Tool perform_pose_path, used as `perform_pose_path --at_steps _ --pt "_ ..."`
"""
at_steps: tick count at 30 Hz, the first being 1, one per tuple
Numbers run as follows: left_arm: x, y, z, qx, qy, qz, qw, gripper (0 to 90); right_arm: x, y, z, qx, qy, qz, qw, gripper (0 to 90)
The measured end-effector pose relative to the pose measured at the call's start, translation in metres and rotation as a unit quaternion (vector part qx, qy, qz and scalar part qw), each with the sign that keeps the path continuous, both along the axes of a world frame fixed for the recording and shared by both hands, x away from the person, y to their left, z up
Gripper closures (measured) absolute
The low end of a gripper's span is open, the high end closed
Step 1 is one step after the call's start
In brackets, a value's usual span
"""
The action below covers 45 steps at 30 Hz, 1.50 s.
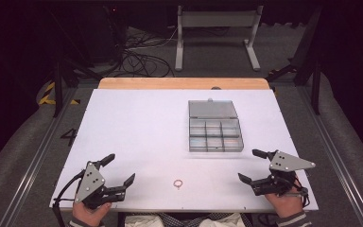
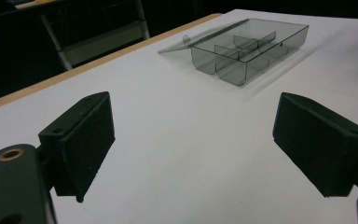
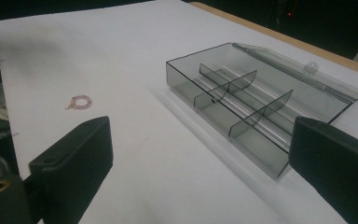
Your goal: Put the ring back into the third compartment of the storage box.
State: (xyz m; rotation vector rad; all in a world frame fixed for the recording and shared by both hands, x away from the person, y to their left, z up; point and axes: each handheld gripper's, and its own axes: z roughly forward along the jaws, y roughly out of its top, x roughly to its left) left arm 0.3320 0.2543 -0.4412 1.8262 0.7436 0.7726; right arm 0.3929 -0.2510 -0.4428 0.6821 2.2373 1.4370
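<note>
Two grippers rest at the near edge of the white worktop (image 1: 137, 123), and both have their jaws spread wide with nothing between them. The left gripper (image 1: 121, 172) sits at the near left corner, the right gripper (image 1: 252, 165) at the near right. Between them, close to the near edge, lies a small ring (image 1: 178, 183), flat on the surface and apart from everything else. Farther back stands a clear plastic box (image 1: 215, 137) with dividers, its lid (image 1: 212, 109) folded open behind it and its compartments apparently empty.

Judging by the layout, the ring is to be picked up and dropped into a compartment. To do that well, come down over the ring with the jaws straddling it, tips almost brushing the worktop, and close slowly, since so thin and light a thing can skid or flip aside. The right gripper faces both ring and box, so it looks the handier choice.
</note>
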Motion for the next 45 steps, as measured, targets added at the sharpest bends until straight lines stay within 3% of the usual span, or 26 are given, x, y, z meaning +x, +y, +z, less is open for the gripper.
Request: perform_pose_path --at_steps 6,8,11,20,30,35,39,45 --pt "-0.001 0.000 0.001 -0.004 0.004 0.001 1.0000 13.2 -0.001 -0.001 0.002 0.005 0.001 0.001 1.0000 9.2" --pt "0.000 0.001 0.001 -0.013 0.022 -0.001 0.9997 13.2 -0.001 -0.001 0.002 0.004 0.001 0.001 1.0000 9.7" --pt "0.001 0.002 0.001 -0.015 0.030 -0.005 0.9994 13.1 -0.002 0.000 0.003 0.002 0.002 0.002 1.0000 10.5" --pt "-0.002 -0.001 0.001 0.000 0.013 -0.008 0.9999 13.2 -0.002 0.002 0.005 -0.007 0.001 0.005 1.0000 13.0" --pt "-0.002 0.000 0.001 -0.005 0.019 -0.006 0.9998 13.1 0.000 0.006 0.009 -0.009 0.003 0.008 0.9999 13.7" --pt "-0.001 0.002 0.000 -0.015 0.022 -0.004 0.9996 13.0 0.004 0.017 0.016 -0.011 0.007 0.020 0.9997 13.7" --pt "-0.001 0.002 0.000 -0.008 0.021 -0.005 0.9997 13.0 0.009 0.024 0.018 0.004 0.020 0.036 0.9991 13.7" --pt "0.000 0.002 0.000 -0.007 0.021 -0.005 0.9997 13.0 0.013 0.038 0.022 0.000 0.023 0.048 0.9986 13.7"
